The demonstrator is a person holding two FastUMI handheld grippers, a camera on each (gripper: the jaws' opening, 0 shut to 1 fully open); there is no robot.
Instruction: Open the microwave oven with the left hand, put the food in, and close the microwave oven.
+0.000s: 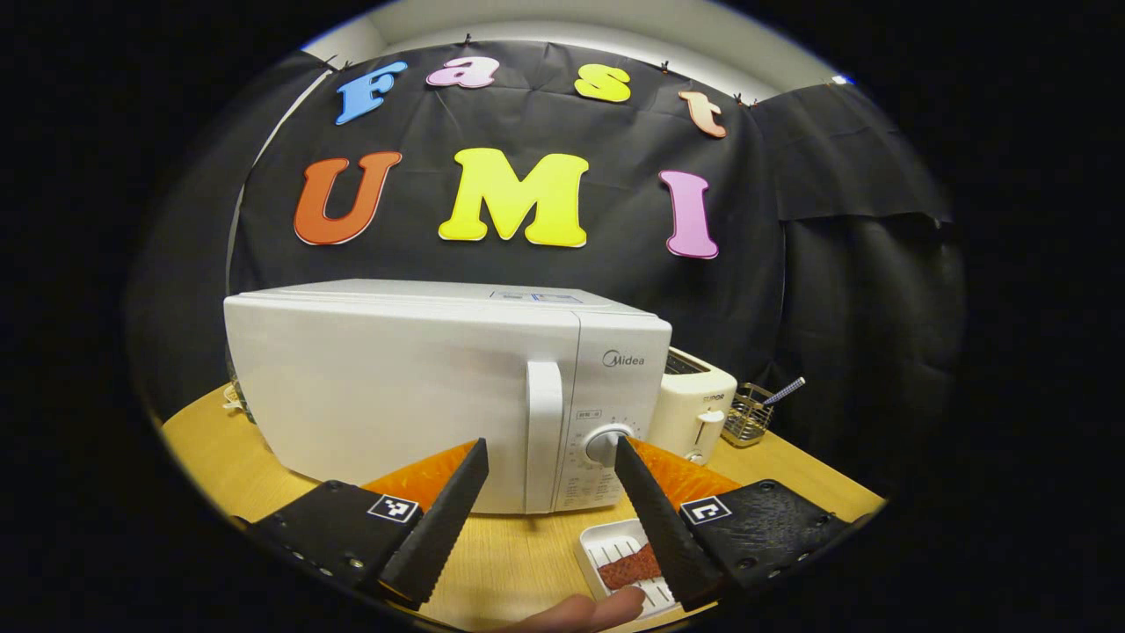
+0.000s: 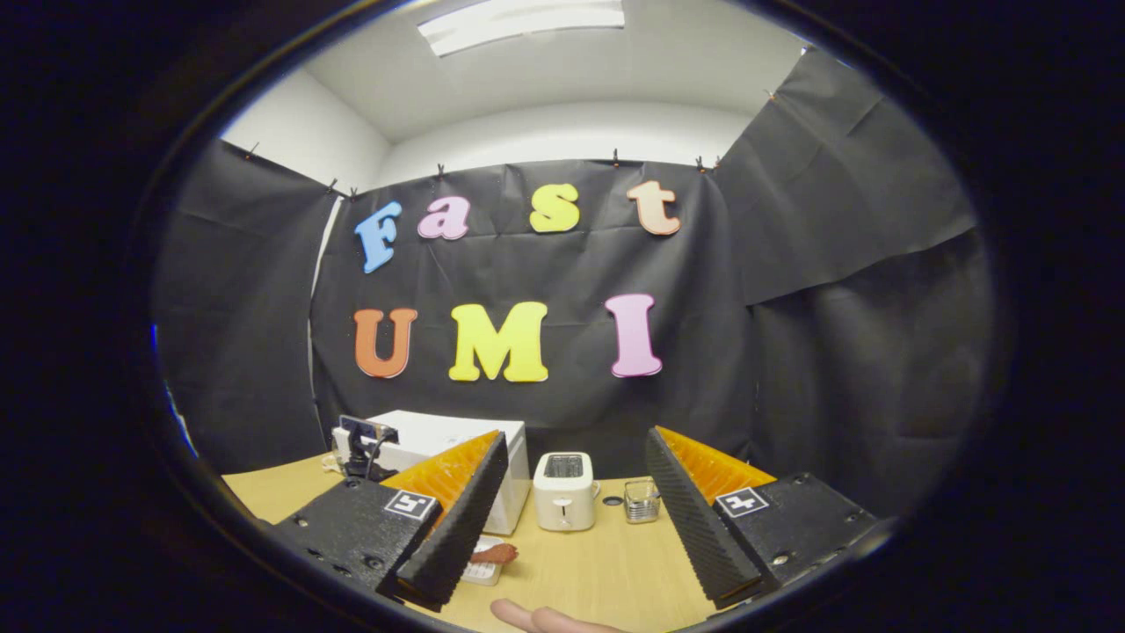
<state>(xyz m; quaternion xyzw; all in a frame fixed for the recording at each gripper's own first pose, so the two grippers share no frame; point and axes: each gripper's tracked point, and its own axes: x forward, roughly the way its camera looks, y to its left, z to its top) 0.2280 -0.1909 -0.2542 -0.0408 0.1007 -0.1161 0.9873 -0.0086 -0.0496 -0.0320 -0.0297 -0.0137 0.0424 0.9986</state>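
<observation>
The white microwave oven stands with its door shut, its vertical handle just left of the control dial. My left gripper is open in front of that handle, a short way off. A white tray with a reddish-brown piece of food lies on the table below the dial, partly behind one finger. In the right gripper view the microwave sits far off at the left, the food tray in front of it. My right gripper is open, holding nothing, raised back from the table.
A cream toaster stands right of the microwave, with a small wire basket beyond it. The round wooden table has bare room in front. A person's fingertip shows at the bottom edge. The other gripper hovers by the microwave.
</observation>
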